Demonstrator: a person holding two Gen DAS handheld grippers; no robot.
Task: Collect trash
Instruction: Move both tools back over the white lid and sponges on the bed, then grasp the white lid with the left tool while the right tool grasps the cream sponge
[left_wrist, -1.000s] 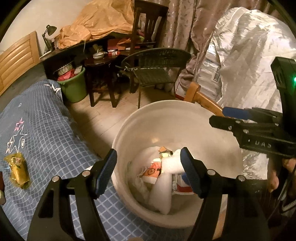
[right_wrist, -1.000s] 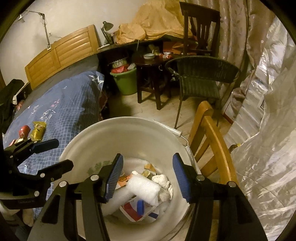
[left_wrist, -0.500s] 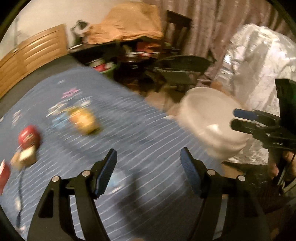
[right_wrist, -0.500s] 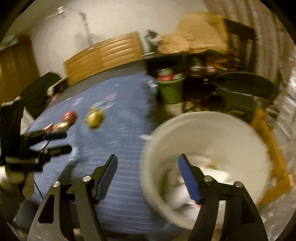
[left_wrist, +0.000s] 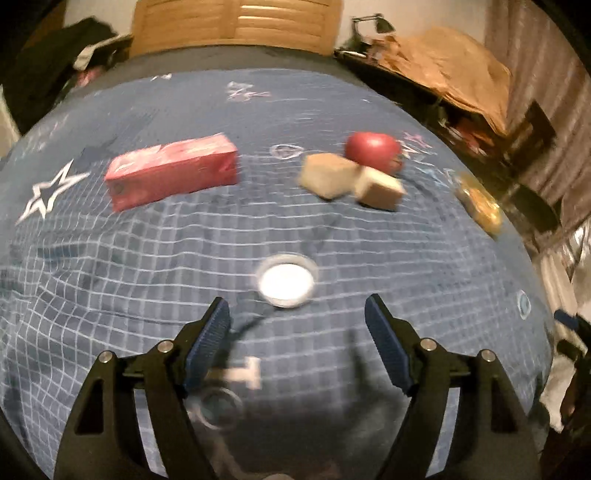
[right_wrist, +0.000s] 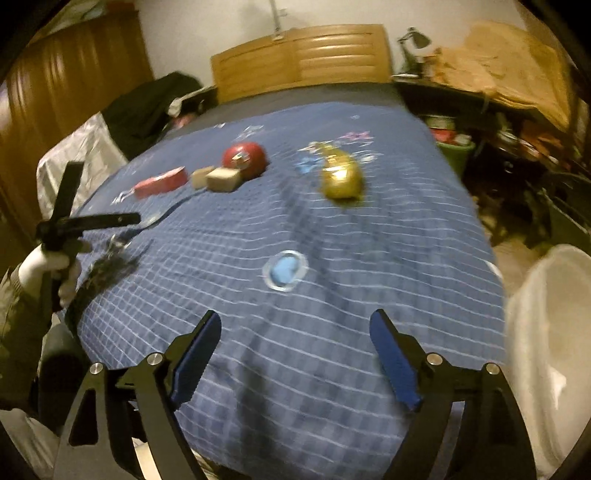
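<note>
With both sets of fingers (left_wrist: 218, 343) empty and spreading, the left gripper (left_wrist: 297, 343) sits nearest the small round lid (left_wrist: 286, 281), just ahead on the bed (left_wrist: 110, 280).

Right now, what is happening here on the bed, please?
A person is collecting trash from the bed with a hand-held gripper in each hand. Both hold nothing: the left hand-held gripper and the right hand-held gripper hang over the blanket with jaws opening. Still lying there are a red box, two tan blocks, a red round item and a gold wrapper. The white bin stands at the bed's right edge.
</note>
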